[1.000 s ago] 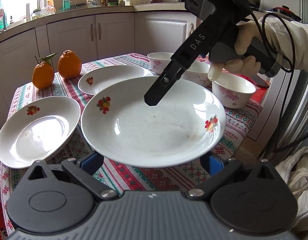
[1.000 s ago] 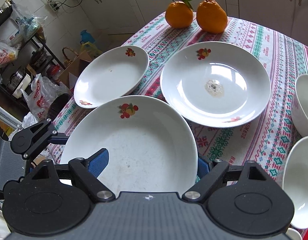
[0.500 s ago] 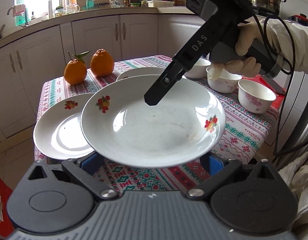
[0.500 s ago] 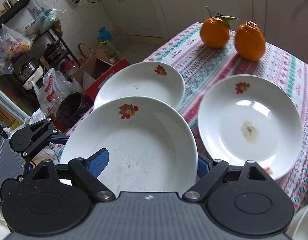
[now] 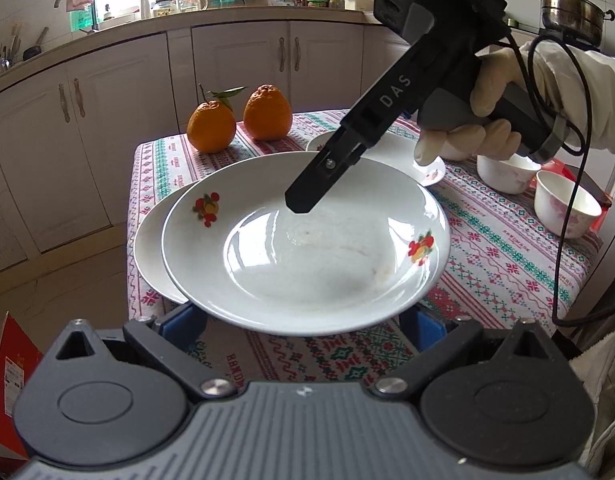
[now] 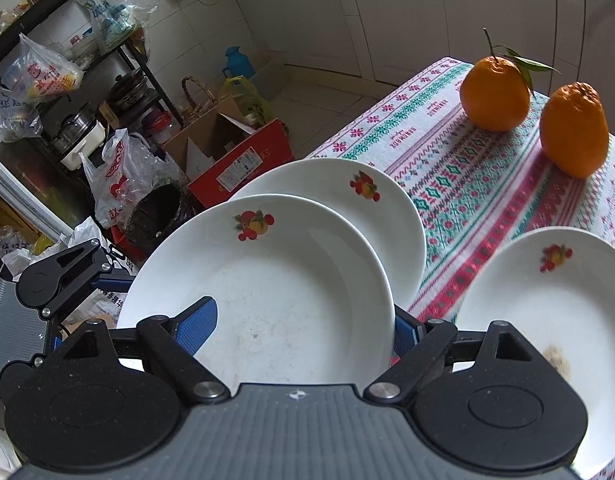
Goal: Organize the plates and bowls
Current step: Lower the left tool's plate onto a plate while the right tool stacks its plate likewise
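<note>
So both grippers are on the same white plate point(image 5: 303, 248), the one with little fruit decals on the rim. The left gripper point(image 5: 303, 316) has the near edge of it, blue pads point(image 5: 183, 320) peeking out on either side under the rim, so those jaws look clamped on the plate. The right gripper point(image 6: 303, 320) comes in from the opposite rim; in the left wrist view you see its black finger point(image 5: 319, 176) lying across the top of the plate, and in its own view a blue pad point(image 6: 199, 320) sits on the plate's inside while the other is tucked at the outer edge. Jaws closed on the rim there too.

The plate is held up off the bench point(image 5: 507, 240), hanging over a second fruit-decal plate point(image 6: 347, 204) that rests at the corner of the patterned tablecloth, overlapping most of it. I can't tell if the two are touching.

A third plate point(image 6: 555, 304) with a brownish smudge in the middle lies further in on the bench, apart from the other two. Two oranges point(image 5: 239, 120) stand side by side at the far end, one with a leaf on its stem. Off toward the right gripper's side are two small white bowls point(image 5: 567, 208) with pink flower prints, close together. A gloved hand point(image 5: 475, 120) grips the right gripper's handle.
</note>
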Demonstrator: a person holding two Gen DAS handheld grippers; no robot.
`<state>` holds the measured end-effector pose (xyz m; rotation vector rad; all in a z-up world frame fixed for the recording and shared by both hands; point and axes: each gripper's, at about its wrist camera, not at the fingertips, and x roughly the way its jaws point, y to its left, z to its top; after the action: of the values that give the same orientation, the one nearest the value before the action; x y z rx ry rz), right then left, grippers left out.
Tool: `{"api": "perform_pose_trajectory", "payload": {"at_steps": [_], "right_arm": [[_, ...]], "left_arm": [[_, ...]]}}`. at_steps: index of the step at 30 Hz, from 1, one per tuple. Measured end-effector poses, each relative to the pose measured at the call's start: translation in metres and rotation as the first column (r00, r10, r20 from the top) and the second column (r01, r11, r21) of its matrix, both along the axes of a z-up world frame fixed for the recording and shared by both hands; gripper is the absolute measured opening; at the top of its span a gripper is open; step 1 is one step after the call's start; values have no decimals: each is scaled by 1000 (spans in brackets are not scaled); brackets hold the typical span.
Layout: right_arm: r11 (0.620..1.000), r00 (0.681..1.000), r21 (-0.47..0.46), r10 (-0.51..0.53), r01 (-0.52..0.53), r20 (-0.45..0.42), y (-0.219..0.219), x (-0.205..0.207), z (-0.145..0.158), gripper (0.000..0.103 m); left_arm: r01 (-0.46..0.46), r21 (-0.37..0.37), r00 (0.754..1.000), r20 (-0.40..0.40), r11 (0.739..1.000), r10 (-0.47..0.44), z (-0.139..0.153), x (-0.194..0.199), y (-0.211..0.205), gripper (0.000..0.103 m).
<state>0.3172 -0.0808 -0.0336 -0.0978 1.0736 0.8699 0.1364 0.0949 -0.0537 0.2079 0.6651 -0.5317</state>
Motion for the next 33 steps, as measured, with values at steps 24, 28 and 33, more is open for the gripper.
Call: {"api": "perform_pose_trajectory", "payload": {"at_steps": [24,28,33], "right_arm": [[1000,1000,-25,-13,13,-7,12,15,-7,91],[1000,1000,-24,-17,17,-10,9,13,-6,91],[999,1000,-27,-19,18,-14,7,11,-6,91]], "left_arm": [[-6,-13,1000,-31,1000,6,-7,22,10,102],[0,-11,999,-33,1000,0,-8,23,10,102],[-3,-12,999,-44,1000,2,-9,28,11,102]]}}
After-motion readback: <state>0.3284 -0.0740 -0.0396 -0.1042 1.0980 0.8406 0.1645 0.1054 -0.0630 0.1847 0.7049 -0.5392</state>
